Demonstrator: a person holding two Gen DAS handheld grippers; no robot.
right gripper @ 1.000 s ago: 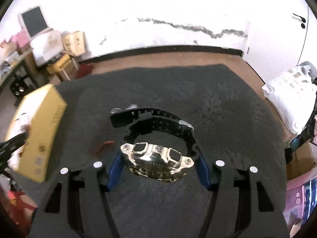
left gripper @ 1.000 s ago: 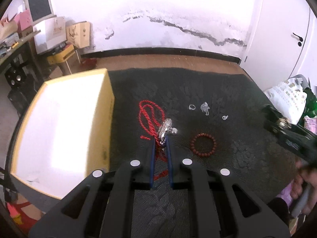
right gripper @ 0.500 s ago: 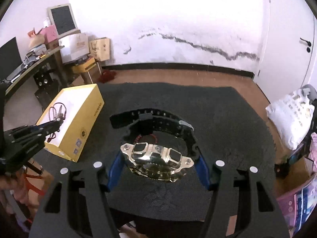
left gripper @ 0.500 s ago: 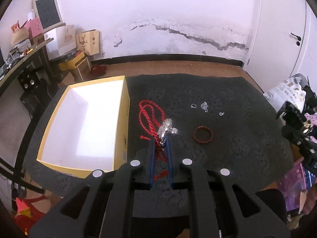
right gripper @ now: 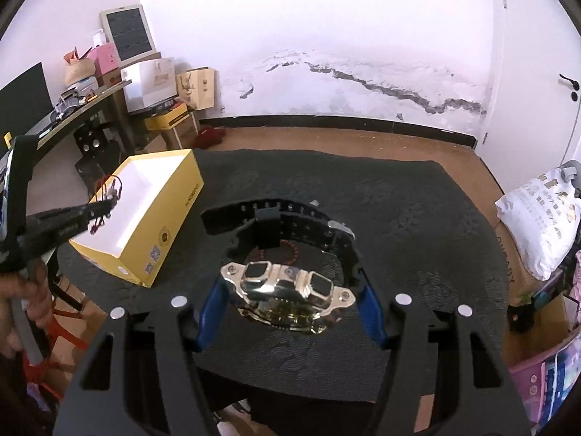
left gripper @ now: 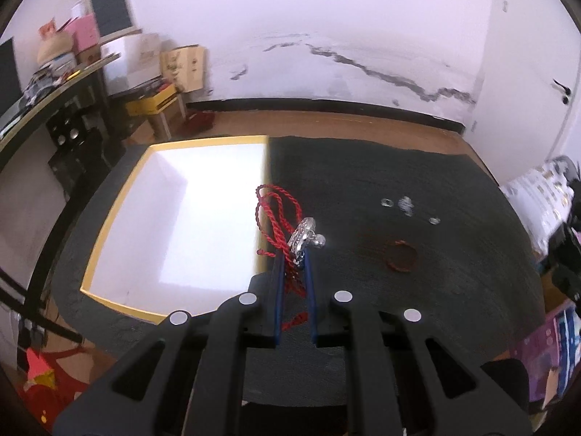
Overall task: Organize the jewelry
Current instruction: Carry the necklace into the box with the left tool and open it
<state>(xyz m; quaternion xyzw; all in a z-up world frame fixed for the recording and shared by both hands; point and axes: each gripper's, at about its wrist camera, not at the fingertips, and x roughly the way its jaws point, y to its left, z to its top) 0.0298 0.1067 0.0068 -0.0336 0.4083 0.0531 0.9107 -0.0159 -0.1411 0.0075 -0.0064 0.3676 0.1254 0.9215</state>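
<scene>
My left gripper [left gripper: 293,259] is shut on a red cord necklace [left gripper: 277,214] with a silver pendant [left gripper: 304,237], held in the air at the right rim of the open yellow box [left gripper: 120,218]. From the right wrist view the same left gripper [right gripper: 105,206] hangs over the yellow box [right gripper: 159,218]. My right gripper [right gripper: 290,290] is shut on a gold-cased watch [right gripper: 287,290] with a black strap [right gripper: 276,219], lifted above the dark mat [right gripper: 417,218]. A red bead bracelet [left gripper: 401,259] and small silver pieces [left gripper: 405,205] lie on the mat [left gripper: 454,290].
The mat covers a table with wooden floor behind it. A black desk [right gripper: 76,116] with boxes stands at the left, a white sack [right gripper: 541,225] at the right. A person's hand [right gripper: 25,298] holds the left gripper's handle.
Both grippers have risen, so the table looks smaller. The left gripper carried the necklace left, towards the box; the box interior now shows. The right gripper kept hold of the watch.
</scene>
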